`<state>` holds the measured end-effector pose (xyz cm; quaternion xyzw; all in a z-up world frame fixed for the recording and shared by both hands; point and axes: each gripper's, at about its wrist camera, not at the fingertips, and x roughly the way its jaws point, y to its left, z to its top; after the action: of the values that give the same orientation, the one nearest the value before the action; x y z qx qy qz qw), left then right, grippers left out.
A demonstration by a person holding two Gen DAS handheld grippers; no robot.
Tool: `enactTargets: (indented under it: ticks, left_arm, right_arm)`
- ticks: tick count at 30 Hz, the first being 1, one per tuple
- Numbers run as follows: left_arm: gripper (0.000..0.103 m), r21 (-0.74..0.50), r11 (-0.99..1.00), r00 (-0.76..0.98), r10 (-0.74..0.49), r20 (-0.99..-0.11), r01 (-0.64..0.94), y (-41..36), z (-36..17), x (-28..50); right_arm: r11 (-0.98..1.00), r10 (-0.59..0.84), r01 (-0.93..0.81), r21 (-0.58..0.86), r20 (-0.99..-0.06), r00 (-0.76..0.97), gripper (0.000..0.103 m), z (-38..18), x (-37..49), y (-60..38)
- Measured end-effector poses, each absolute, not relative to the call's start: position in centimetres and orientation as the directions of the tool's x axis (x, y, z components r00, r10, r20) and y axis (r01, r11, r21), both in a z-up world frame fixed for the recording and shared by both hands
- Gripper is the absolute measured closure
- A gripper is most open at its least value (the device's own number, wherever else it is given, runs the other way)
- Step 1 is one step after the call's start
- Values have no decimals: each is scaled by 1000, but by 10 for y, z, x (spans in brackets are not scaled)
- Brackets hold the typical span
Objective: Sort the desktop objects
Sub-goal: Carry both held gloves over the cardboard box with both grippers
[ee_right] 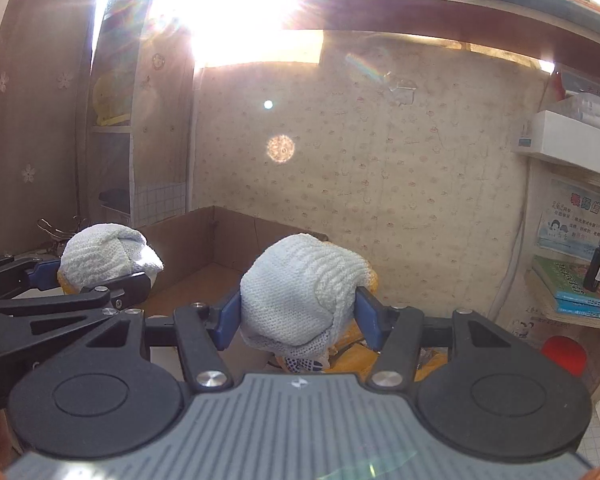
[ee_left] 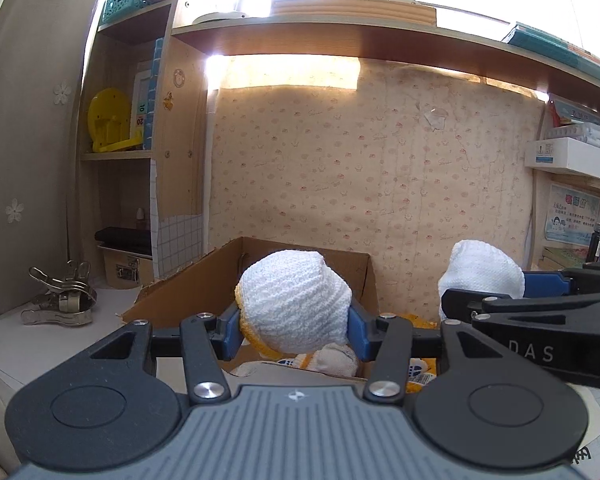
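My left gripper (ee_left: 294,330) is shut on a bunched white knitted glove with a yellow cuff (ee_left: 296,304), held over an open cardboard box (ee_left: 204,284). My right gripper (ee_right: 296,316) is shut on a second white knitted glove (ee_right: 300,288), held at the box's right side. In the left wrist view the right gripper (ee_left: 500,300) with its glove (ee_left: 482,272) shows at the right. In the right wrist view the left gripper (ee_right: 96,280) with its glove (ee_right: 104,254) shows at the left, over the box (ee_right: 208,240). More gloves and yellow items (ee_left: 332,360) hang or lie below the fingers.
A pile of metal clips (ee_left: 60,300) lies on the white desk at the left. Shelves at the left hold a yellow item (ee_left: 108,120) and a black tray. Shelves at the right hold books (ee_right: 572,288), a dark bottle (ee_right: 598,264) and a red object (ee_right: 564,354). A patterned wall stands behind.
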<state>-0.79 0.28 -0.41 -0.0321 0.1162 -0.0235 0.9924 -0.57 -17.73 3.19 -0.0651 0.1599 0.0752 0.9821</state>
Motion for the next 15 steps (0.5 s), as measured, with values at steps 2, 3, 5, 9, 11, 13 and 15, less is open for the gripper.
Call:
enactTargets:
  ticks: [2,3,5,9,11,13,15]
  left_arm:
    - [50,-73,997,971,-38,-235,22,11,-5,-3]
    - [50,-75,997,971,-31,-235,13,15,-5,-1]
    - [50,-75,997,972,-14,-235,-4,22,-5,4]
    - [50,-74,997,971,13,-238,-32,36,-3,14]
    - [50,-78,996,970,22,-241,-42,42,-2,19]
    - [50,-72,996,970,33,-241,-52,46,-2,24]
    - [50,-70,996,968,39,-248,-58,51,-3,31]
  right_arm:
    - [977,144,-187,-101,-329,933,45,31,0,-171]
    - [976,151,-195,-100,-333,931,45,31,3,-168]
    - [973,162,-207,-102,-339,927,45,31,9,-163]
    - [965,187,-238,-107,-353,917,45,29,22,-150]
    - [963,196,-249,-107,-358,913,45,29,28,-144]
    - [960,208,-260,-103,-362,909,45,28,34,-139]
    - [957,218,-272,-104,-365,905,45,27,39,-131]
